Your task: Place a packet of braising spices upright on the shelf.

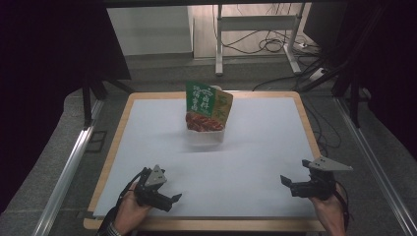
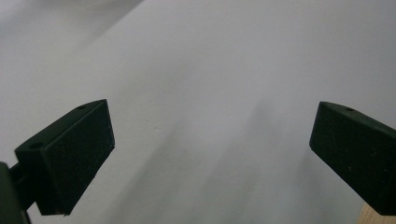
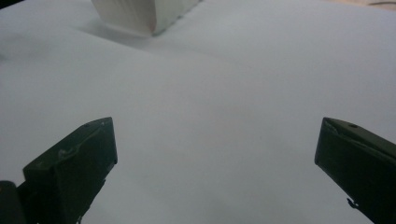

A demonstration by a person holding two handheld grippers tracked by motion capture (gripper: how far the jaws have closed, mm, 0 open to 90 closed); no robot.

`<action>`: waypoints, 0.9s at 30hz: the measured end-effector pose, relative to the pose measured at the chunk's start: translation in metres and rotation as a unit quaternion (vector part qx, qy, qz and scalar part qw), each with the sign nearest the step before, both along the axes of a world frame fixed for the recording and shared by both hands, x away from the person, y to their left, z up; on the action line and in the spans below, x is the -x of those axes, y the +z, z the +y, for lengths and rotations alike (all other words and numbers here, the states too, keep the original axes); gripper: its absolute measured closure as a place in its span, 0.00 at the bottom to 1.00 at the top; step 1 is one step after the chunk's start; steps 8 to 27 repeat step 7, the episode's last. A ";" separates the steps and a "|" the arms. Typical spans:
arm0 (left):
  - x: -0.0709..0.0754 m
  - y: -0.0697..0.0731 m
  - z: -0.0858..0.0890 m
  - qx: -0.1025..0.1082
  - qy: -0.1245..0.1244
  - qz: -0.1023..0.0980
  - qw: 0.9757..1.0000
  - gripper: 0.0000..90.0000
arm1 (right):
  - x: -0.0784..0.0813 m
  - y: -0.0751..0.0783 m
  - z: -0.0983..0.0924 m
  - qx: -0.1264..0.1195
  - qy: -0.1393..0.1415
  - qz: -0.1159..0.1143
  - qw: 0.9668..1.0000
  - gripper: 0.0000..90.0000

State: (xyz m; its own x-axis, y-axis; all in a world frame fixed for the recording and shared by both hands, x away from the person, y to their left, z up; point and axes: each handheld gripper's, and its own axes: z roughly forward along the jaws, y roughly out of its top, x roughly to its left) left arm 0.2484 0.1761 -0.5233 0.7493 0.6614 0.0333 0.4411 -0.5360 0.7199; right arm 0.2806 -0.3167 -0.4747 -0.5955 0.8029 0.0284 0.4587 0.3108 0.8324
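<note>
Near the front left corner of the table (image 1: pixel 123 147), holding the left gripper (image 1: pixel 173 200) low over the white sheet (image 1: pixel 255 147), jaws spread wide and gripping nothing, pointing toward the table's right side. Through the left gripper view, showing the left gripper (image 2: pixel 210 154) with bare white sheet (image 2: pixel 210 70) between the black jaws and a sliver of wooden table edge (image 2: pixel 371 217) at the bottom right.

Toward the back edge, midway across, standing upright in a white container (image 1: pixel 206 135): a green snack packet (image 1: pixel 207 105), well apart from both grippers.

Near the front right corner, holding the right gripper (image 1: pixel 286 183) just above the sheet, jaws likewise released and empty, pointing left. Through the right gripper view, catching the right gripper (image 3: pixel 215 158) with the white container (image 3: pixel 140 14) far ahead at the upper left.
</note>
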 end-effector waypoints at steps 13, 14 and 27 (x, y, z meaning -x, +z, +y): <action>0.000 0.000 0.000 0.000 0.001 -0.001 1.000 0.00 | -0.001 -0.004 -0.003 -0.001 -0.002 0.004 1.000 0.00; 0.000 0.000 0.000 0.000 0.001 -0.001 1.000 0.00 | -0.001 -0.004 -0.003 -0.001 -0.002 0.004 1.000 0.00; 0.000 0.000 0.000 0.000 0.001 -0.001 1.000 0.00 | -0.001 -0.004 -0.003 -0.001 -0.002 0.004 1.000 0.00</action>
